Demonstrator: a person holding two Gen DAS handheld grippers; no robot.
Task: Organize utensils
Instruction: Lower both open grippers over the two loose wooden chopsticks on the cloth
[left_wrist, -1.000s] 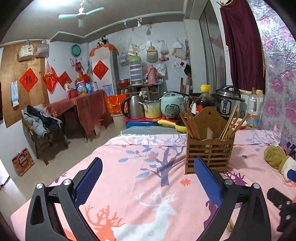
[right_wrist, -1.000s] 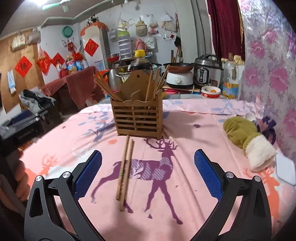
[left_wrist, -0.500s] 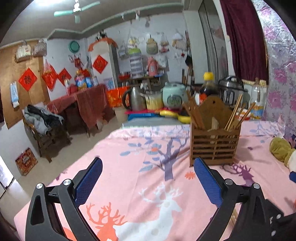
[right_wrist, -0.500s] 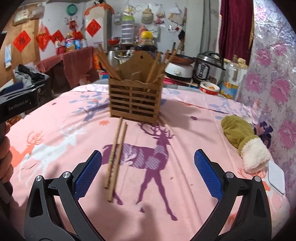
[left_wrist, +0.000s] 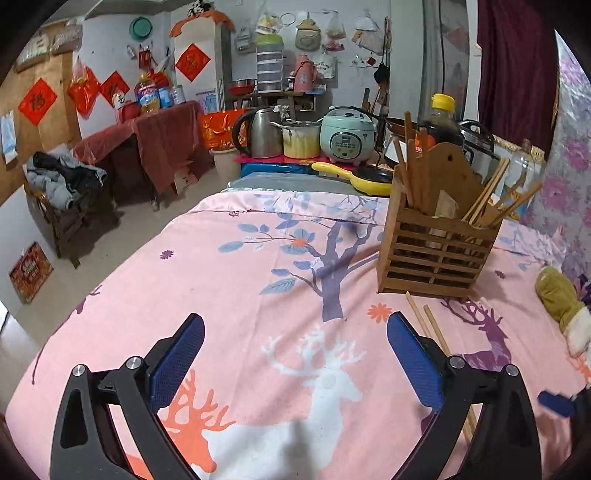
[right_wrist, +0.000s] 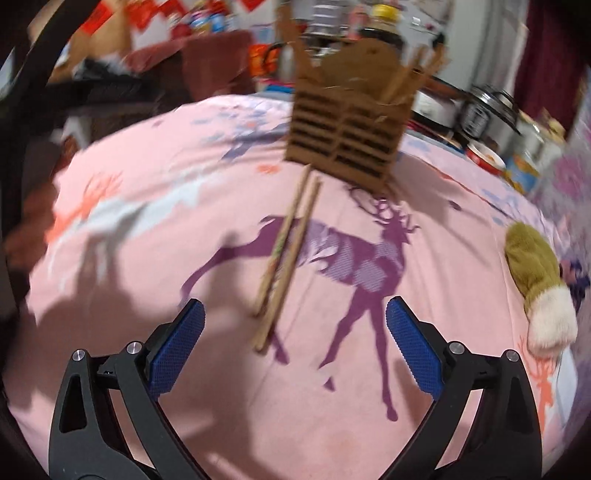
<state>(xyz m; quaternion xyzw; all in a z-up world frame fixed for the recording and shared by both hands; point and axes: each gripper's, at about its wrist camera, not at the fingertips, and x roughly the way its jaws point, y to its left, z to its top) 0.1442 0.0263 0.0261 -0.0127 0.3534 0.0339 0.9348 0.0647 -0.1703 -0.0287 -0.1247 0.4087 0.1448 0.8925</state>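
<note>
A slatted wooden utensil holder stands on the pink deer-print tablecloth with several chopsticks upright in it. Two loose wooden chopsticks lie side by side on the cloth in front of the holder. My right gripper is open, hovering just short of their near ends, with nothing between its blue pads. My left gripper is open over bare cloth, left of the chopsticks; its right finger hides part of them.
An olive mitten with a white cuff lies on the cloth to the right. Behind the table stand a kettle, a pot, a rice cooker, a yellow pan and a sauce bottle. Floral wall at right.
Both grippers have tilted down toward the cloth. The right one has moved forward and nearer the loose chopsticks, its view blurred by motion. Neither has taken hold of anything.
</note>
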